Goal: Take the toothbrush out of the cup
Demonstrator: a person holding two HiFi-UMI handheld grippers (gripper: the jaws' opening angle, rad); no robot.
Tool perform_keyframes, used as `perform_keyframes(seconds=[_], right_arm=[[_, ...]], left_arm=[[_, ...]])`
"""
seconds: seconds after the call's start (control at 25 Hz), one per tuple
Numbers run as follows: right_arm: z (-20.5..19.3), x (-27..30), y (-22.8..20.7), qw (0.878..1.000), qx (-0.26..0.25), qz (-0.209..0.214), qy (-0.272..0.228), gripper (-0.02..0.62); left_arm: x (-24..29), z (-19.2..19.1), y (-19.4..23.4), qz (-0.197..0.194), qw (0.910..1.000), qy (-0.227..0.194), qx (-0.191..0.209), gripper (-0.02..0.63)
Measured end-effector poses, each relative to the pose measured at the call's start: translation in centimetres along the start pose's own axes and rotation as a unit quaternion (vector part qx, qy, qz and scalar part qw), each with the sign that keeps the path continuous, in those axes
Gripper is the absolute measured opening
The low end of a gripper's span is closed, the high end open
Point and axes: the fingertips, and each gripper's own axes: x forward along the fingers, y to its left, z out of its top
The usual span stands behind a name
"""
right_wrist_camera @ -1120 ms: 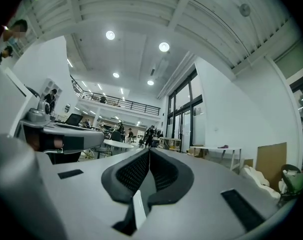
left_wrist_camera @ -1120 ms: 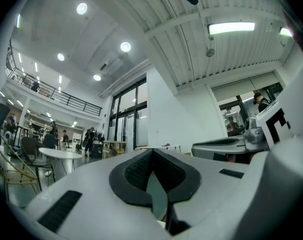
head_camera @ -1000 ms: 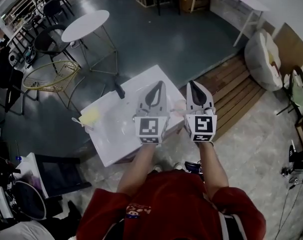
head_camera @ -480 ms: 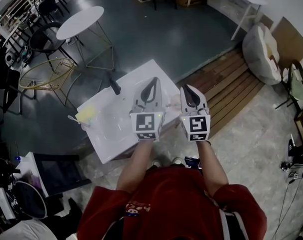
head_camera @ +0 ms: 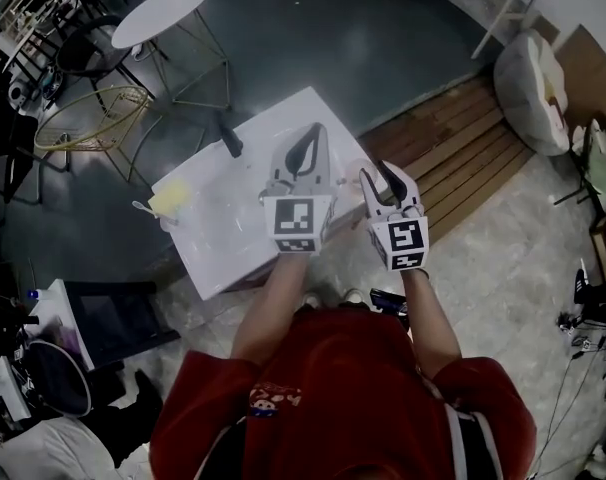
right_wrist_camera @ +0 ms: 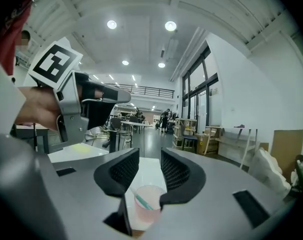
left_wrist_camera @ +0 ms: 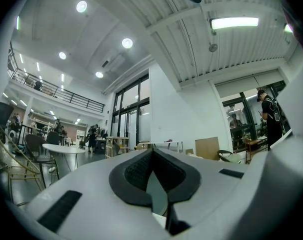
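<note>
Right gripper, jaws just opening and gripping nothing, faces the translucent pink plastic cup holding a teal toothbrush; left gripper clenched, empty.

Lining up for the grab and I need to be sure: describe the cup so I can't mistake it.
Find the white square table in front of the person, then its edge beside the wooden slatted floor. The cup stands near there: pale pink, see-through, with a teal toothbrush leaning inside, unlike the yellow item and dark tool across the table.
</note>
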Motion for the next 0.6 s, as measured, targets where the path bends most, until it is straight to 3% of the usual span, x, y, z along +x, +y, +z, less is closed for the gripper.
perform_keyframes(seconds=[0.2, 0.6], right_arm=[[-1.7, -0.3, 1.2, 1.000, -0.006, 0.019, 0.019, 0.149], [-6.3, 1.3, 4.1, 0.992, -0.070, 0.061, 0.085, 0.187]], left_arm=[[-0.1, 0.2, 0.1, 0.001, 1.0000, 0.000, 0.002, 0.028], [-0.1, 0.0, 0.3, 0.003, 1.0000, 0.001, 0.009, 0.028]])
